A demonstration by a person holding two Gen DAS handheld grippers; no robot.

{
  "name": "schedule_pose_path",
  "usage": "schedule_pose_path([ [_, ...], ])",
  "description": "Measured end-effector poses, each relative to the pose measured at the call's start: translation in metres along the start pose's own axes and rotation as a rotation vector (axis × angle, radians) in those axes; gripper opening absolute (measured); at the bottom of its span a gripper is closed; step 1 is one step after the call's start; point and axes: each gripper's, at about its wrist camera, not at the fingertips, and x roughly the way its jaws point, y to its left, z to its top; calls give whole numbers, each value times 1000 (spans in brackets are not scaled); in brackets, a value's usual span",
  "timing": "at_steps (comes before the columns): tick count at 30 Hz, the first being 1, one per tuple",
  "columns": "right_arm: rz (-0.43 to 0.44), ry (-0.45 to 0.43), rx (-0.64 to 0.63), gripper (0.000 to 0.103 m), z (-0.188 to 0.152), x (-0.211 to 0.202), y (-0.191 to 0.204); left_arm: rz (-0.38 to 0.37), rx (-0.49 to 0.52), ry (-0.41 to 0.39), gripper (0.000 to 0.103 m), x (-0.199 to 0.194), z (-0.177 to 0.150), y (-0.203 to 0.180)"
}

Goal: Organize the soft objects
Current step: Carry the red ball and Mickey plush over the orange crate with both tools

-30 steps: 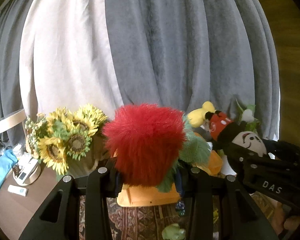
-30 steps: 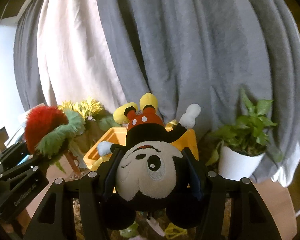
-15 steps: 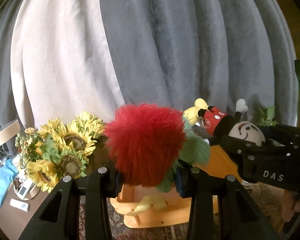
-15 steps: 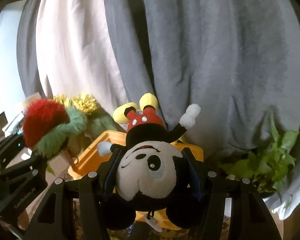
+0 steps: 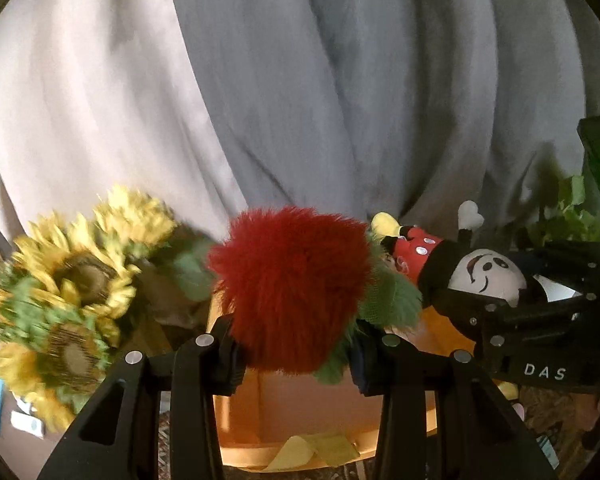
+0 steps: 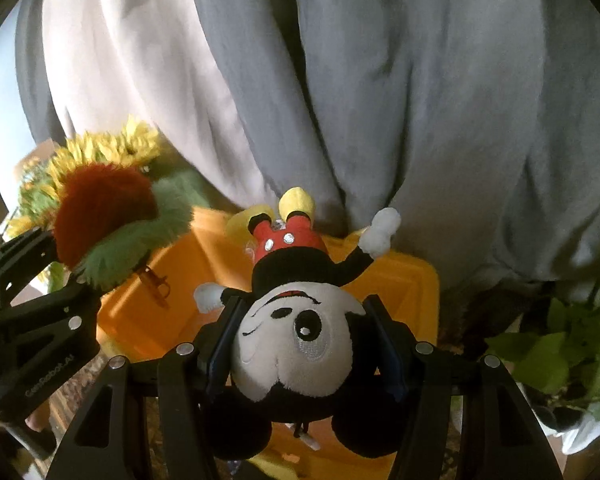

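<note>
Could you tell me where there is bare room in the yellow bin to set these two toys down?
The yellow bin's bare floor shows between the red and green plush on the left and the mouse plush on the right. Its near part is hidden behind the toys. Outside it is crowded: sunflowers left, potted plant right, curtain behind.

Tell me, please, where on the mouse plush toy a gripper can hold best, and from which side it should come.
Grip the mouse plush across its big round head, coming from the crown side. The head is its widest, firmest part; the body and limbs are thin. The right gripper holds it so, feet pointing away.
</note>
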Motion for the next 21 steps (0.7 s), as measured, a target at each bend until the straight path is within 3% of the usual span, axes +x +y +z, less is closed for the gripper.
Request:
schedule_pose_path([
  [10,26,144,-18,61,-9,52,-6,-65,-14,212,41,59,-18,1],
  [17,41,240,-59,61,-21,77,-2,-70,7,293,42,78,-30,-3],
  [21,53,264,-41,65,-21,85,-4,-64,17,321,58,79,-36,-6],
])
